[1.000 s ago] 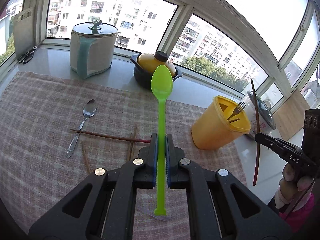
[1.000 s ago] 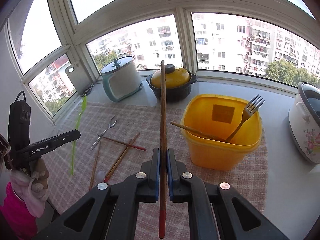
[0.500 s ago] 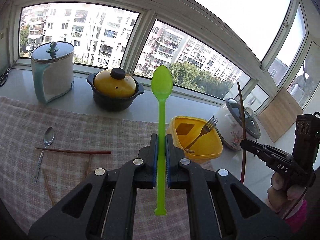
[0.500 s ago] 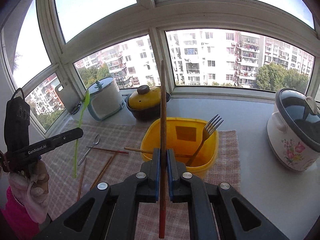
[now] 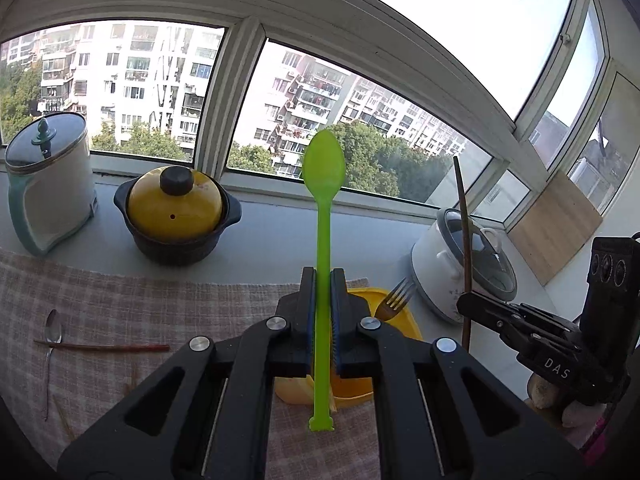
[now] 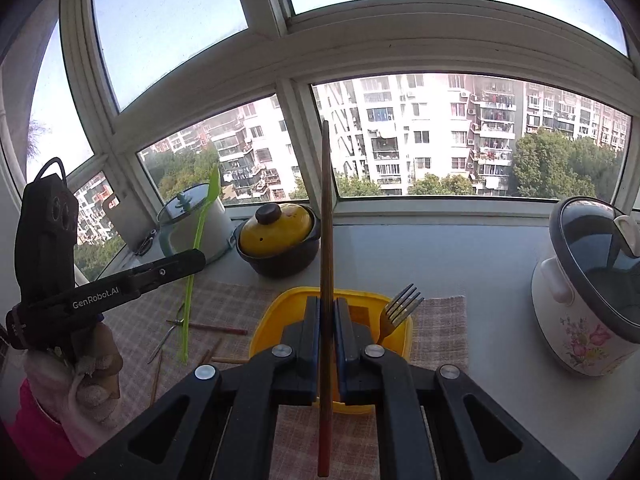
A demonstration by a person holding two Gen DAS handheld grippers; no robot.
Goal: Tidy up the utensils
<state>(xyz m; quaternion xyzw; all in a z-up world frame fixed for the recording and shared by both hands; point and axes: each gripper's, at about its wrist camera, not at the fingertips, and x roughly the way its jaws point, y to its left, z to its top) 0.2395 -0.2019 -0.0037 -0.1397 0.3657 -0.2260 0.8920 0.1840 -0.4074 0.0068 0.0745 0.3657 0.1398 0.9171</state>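
My left gripper [image 5: 323,276] is shut on a green plastic spoon [image 5: 323,208] that stands upright, bowl up. My right gripper [image 6: 327,304] is shut on a brown chopstick [image 6: 325,216] with a red end, also upright. Both hover just in front of the yellow utensil bin [image 6: 276,312], which holds a fork [image 6: 400,310] and also shows in the left wrist view [image 5: 404,320]. A metal spoon [image 5: 52,330] and a red-tipped chopstick [image 5: 104,347] lie on the checked cloth [image 5: 140,304] to the left. The right gripper shows in the left wrist view [image 5: 464,304]; the left gripper shows in the right wrist view [image 6: 198,258].
A yellow-lidded black pot [image 5: 176,216] and a white-and-teal cooker [image 5: 48,176] stand by the window at the back. A white flowered rice cooker [image 6: 592,292] stands right of the bin. More chopsticks [image 6: 212,354] lie on the cloth left of the bin.
Both grippers have moved toward the yellow bin and tilted up, so the bin now sits right behind the fingers. Each still holds its utensil.
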